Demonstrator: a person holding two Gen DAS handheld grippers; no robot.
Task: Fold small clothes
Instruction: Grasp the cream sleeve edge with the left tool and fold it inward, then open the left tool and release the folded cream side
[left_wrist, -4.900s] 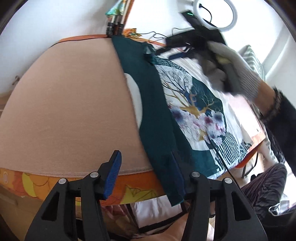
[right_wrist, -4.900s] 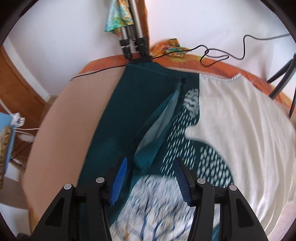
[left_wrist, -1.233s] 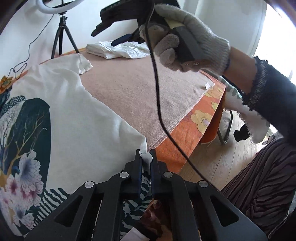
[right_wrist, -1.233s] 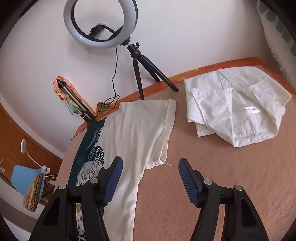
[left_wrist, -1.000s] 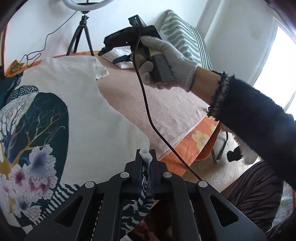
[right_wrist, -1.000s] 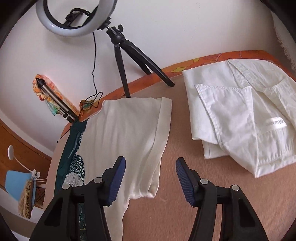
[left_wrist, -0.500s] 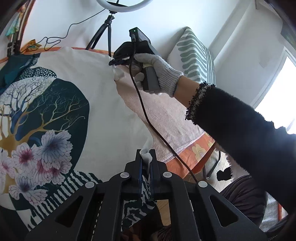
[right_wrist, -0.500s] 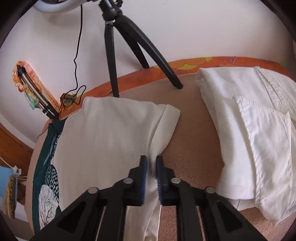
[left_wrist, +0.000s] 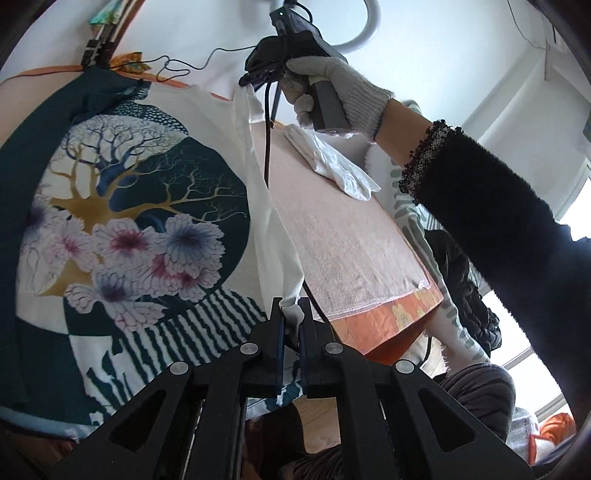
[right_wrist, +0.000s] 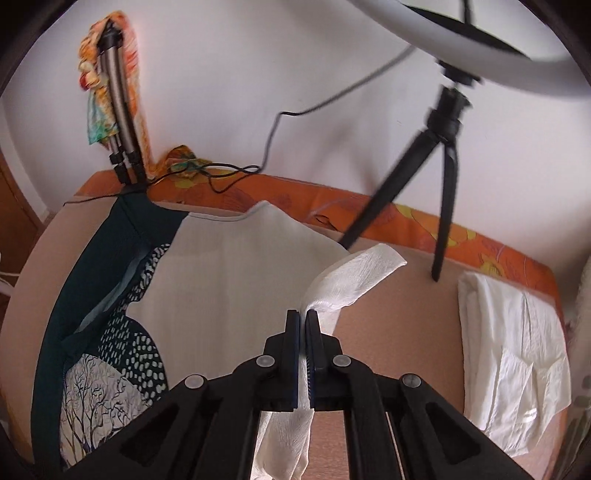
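Two grippers pinched the white edge of the printed T-shirt (left_wrist: 140, 206), which lay across the left and centre of both views. The left gripper (left_wrist: 291, 325) clamped the hem corner at lower centre; the right gripper (right_wrist: 303, 332) clamped the sleeve side. Thin cloth could have slipped from either pair of pads if the lift turned uneven, spoiling the fold line. A peach blanket (left_wrist: 340, 236) covered the table over an orange flowered cloth (right_wrist: 424, 218). A folded white garment (right_wrist: 513, 358) lay at right, a ring-light tripod (right_wrist: 443, 155) behind.
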